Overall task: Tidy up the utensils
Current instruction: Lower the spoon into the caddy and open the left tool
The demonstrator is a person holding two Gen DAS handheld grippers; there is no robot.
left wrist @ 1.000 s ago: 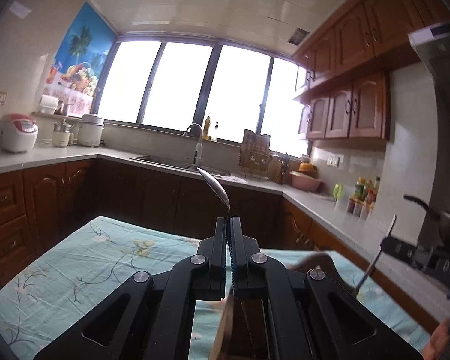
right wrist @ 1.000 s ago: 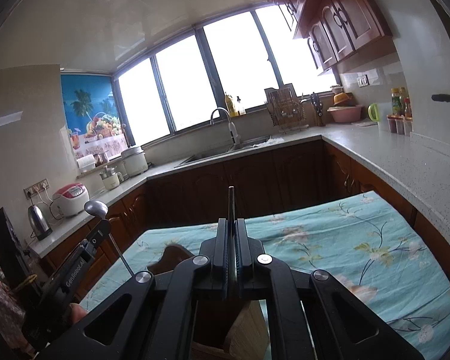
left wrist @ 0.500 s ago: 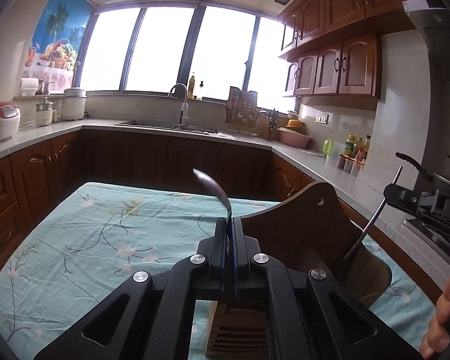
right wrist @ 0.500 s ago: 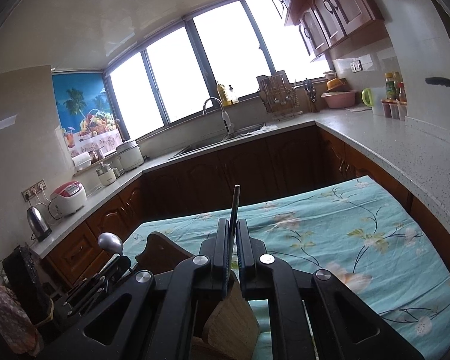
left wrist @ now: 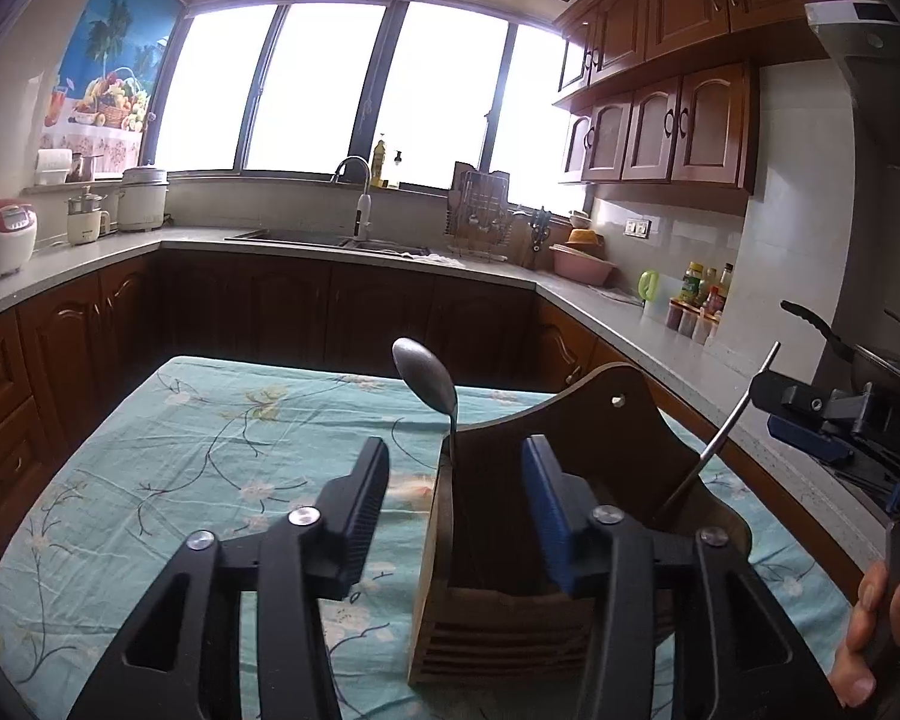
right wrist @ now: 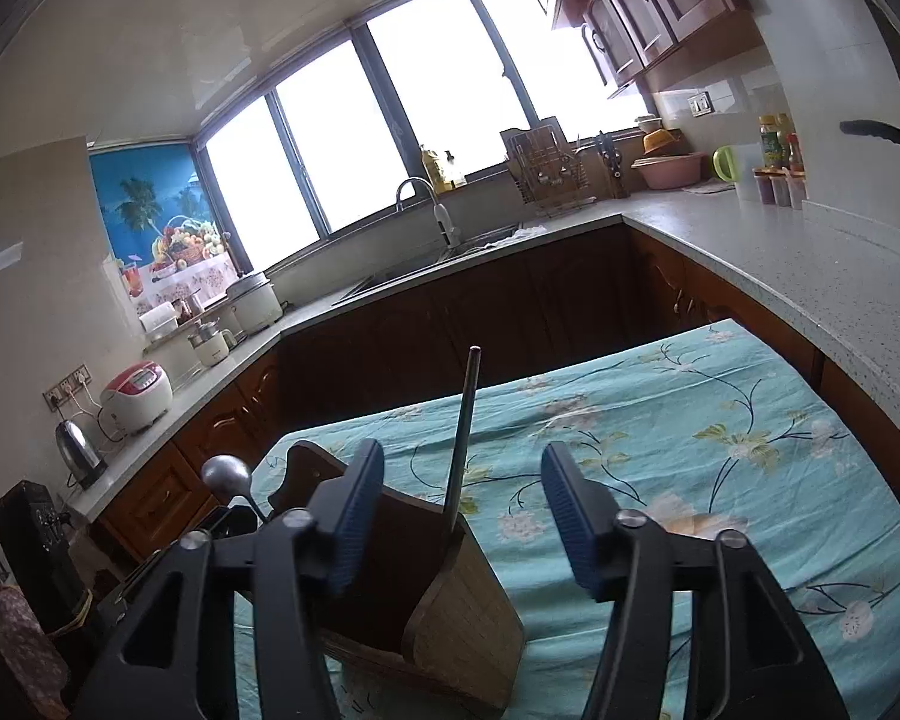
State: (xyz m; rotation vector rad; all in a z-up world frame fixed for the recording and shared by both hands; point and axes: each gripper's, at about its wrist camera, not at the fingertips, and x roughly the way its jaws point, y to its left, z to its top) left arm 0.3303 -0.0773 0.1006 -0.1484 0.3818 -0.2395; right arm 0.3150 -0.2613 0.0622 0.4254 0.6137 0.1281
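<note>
A wooden utensil holder (left wrist: 576,456) stands on the flowered teal tablecloth (left wrist: 198,456). A metal spoon (left wrist: 427,373) stands in its left compartment, bowl up. My left gripper (left wrist: 456,450) is opening around the spoon's handle, and its pads do not touch it. A thin metal utensil (right wrist: 461,432) leans handle-up in the holder (right wrist: 450,606). My right gripper (right wrist: 463,451) is opening around that handle, its pads clear of it. The same thin utensil (left wrist: 723,438) shows in the left wrist view beside the right gripper (left wrist: 834,420). The spoon (right wrist: 227,473) appears at the lower left of the right wrist view.
A person's hand (left wrist: 882,624) holds the right gripper at the lower right. Stone counters with brown cabinets (left wrist: 282,312) ring the table. A sink and tap (left wrist: 360,204) sit under the windows. A rice cooker (left wrist: 0,234) and a kettle (right wrist: 78,450) stand on the left counter.
Both grippers went from shut to open, letting go of the spoon and the thin utensil, which now stand in the holder. The left gripper rose, so the holder shows more fully.
</note>
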